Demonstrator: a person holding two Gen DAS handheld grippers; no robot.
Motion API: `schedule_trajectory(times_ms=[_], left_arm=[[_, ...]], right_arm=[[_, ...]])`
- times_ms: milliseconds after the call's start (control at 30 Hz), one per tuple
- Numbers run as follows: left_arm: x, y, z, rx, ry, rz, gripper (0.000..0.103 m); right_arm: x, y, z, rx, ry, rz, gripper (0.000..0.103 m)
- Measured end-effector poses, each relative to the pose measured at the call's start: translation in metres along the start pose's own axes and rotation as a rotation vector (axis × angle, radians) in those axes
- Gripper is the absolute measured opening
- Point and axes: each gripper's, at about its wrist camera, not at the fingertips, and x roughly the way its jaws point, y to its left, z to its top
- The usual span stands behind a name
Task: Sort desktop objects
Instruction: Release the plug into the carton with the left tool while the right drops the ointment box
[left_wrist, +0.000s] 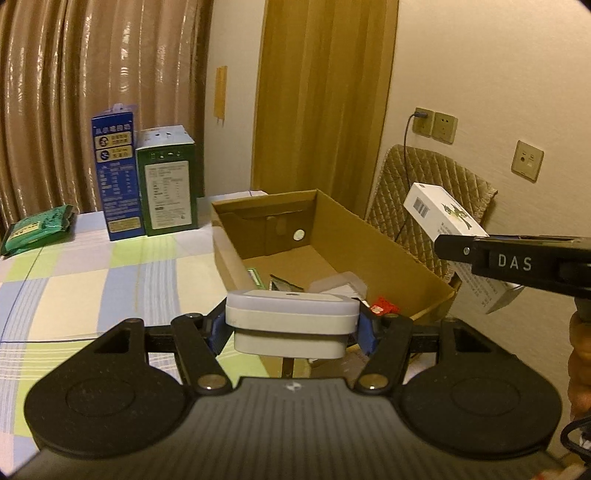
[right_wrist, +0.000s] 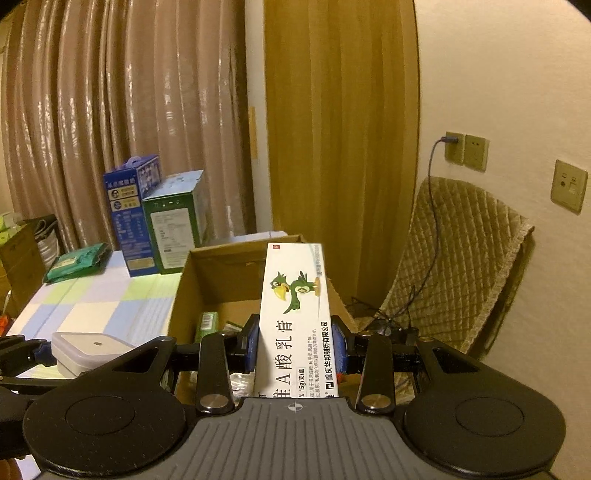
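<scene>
Table with checked cloth (left_wrist: 92, 280), pastel squares, fills the left. Open cardboard box (left_wrist: 332, 236) sits on its right part, flaps up; inside are a green packet (right_wrist: 207, 320), a red wrapper (left_wrist: 384, 307) and other small items too jumbled to name. At the far left of the table stand a blue carton (left_wrist: 116, 173) and a green carton (left_wrist: 168, 181), side by side and touching; a flat green pouch (left_wrist: 35, 229) lies further left near the table edge. A quilted cushion (right_wrist: 458, 266) leans against the wall right of the box, under wall sockets (right_wrist: 466, 150) with a cable plugged in.

Left gripper (left_wrist: 291, 328): closed onto a white square device (left_wrist: 291, 321), blue pads pressing both its sides, held level over the near edge of the box.

Right gripper (right_wrist: 295, 343): clamped on a white ointment box (right_wrist: 295, 325) with a green parrot print, gripped at its long sides, far end pointing out over the cardboard box. In the left wrist view it is raised at the right, tilted, above the box's right wall.
</scene>
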Motion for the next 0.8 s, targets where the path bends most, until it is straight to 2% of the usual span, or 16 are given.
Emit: schedule_trajectory(times_ms=[433,800], left_arm=[[0.017,-0.012,0.006,0.004,0.019,-0.025,0.060],[0.049,-0.015,0.029,-0.005,0.018,-0.036,0.060]], right_arm=[[0.014,-0.014,0.005,-0.031,0.008,-0.014,0.035],[0.058,-0.021,0.019,-0.055,0.058,0.017,0.035]])
